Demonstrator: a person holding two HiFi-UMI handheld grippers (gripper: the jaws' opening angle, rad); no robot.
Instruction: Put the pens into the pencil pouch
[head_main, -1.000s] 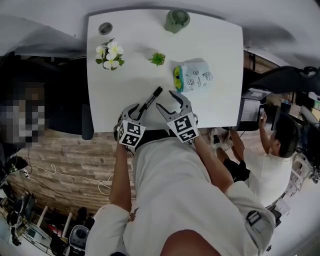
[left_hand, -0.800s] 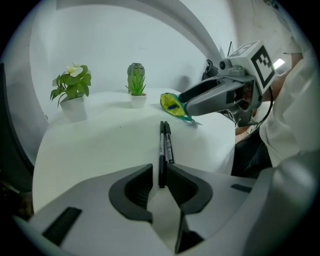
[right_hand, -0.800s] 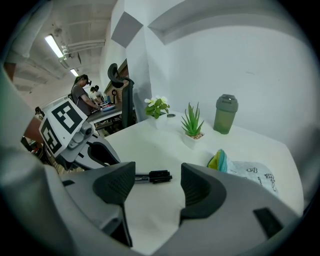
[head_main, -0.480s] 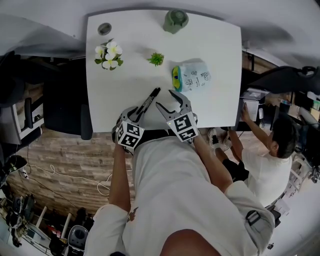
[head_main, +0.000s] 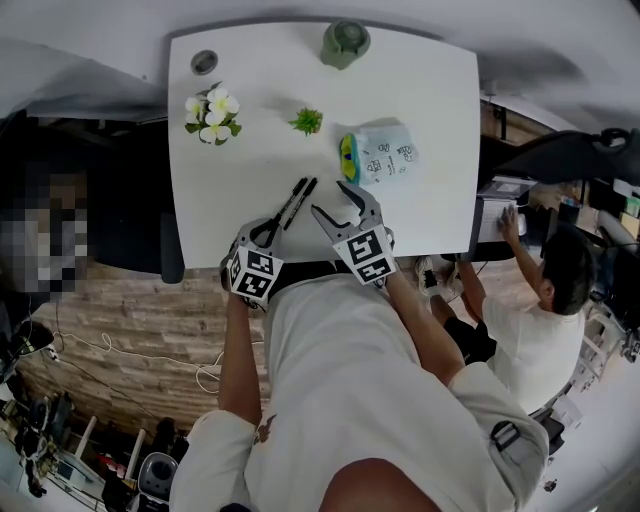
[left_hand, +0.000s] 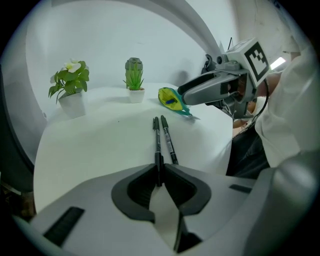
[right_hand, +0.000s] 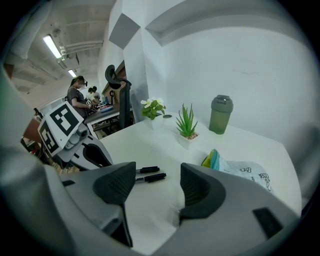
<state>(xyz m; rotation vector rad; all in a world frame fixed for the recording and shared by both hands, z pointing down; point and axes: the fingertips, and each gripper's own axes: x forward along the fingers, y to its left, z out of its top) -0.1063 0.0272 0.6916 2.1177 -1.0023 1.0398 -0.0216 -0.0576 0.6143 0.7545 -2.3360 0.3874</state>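
Note:
Two black pens lie side by side on the white table (head_main: 250, 160), pointing toward the pencil pouch. My left gripper (head_main: 267, 232) (left_hand: 159, 176) is closing its jaws on the near end of the left pen (left_hand: 157, 142) (head_main: 288, 208), and the pads pinch it. The second pen (left_hand: 169, 140) (right_hand: 150, 177) lies free just to its right. The pale printed pouch (head_main: 385, 155) (right_hand: 242, 171), with a yellow-green open end (left_hand: 171, 99), lies further back. Beside the pens my right gripper (head_main: 329, 199) (right_hand: 157, 187) hovers open, with nothing between its jaws.
A white-flowered pot plant (head_main: 212, 108), a small green plant (head_main: 307, 121), a green lidded cup (head_main: 345, 42) and a round grey disc (head_main: 204, 61) stand along the back of the table. A seated person (head_main: 545, 300) is off the table's right edge.
The left gripper's jaws have narrowed onto the near end of one pen. The right gripper has stayed where it was.

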